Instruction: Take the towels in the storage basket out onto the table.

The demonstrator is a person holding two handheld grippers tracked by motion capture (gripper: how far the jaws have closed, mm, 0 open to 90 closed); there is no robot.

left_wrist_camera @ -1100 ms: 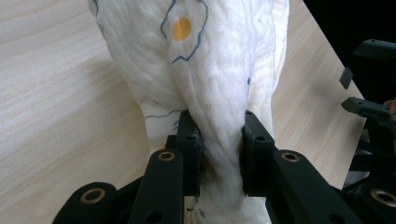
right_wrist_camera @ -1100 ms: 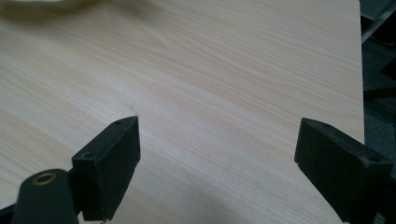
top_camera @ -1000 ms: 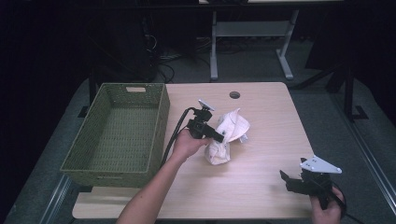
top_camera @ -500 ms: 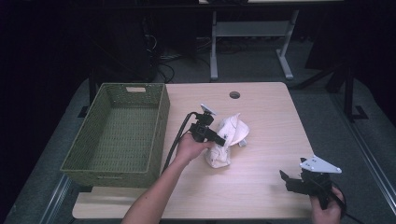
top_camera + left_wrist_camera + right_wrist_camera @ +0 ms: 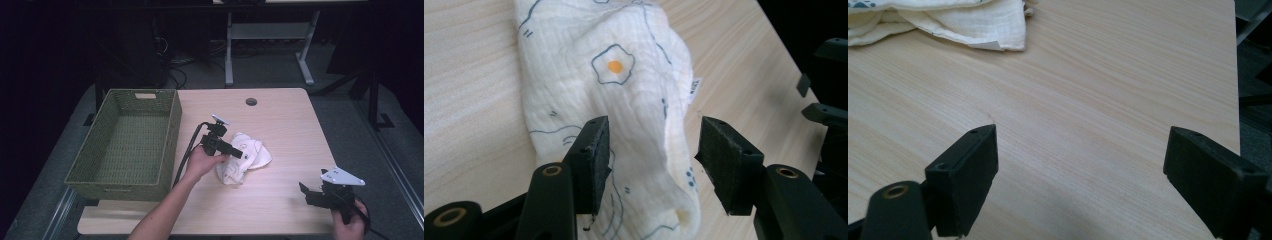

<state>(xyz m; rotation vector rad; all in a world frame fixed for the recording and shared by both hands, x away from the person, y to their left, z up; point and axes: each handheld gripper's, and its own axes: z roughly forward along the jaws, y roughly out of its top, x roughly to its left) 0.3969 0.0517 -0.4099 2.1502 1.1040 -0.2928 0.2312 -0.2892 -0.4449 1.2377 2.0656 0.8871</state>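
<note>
A crumpled white muslin cloth (image 5: 624,100), printed with fried eggs and thin blue lines, lies on the pale wooden counter (image 5: 280,125) a little left of its middle, just right of the green woven basket (image 5: 125,145) that stands on the counter's left side. The left gripper (image 5: 651,145) hangs low over the cloth; its fingers (image 5: 594,150) have just been opening and now stand released, with a raised fold of the fabric between them; one pad seems to brush the fold, though contact is hard to judge. In the high view the left gripper (image 5: 231,150) sits at the cloth's left edge, its cable trailing toward the basket. The right gripper (image 5: 312,192) rests near the counter's front right corner, well apart from the cloth, its fingers (image 5: 968,170) spread wide over bare wood.
</note>
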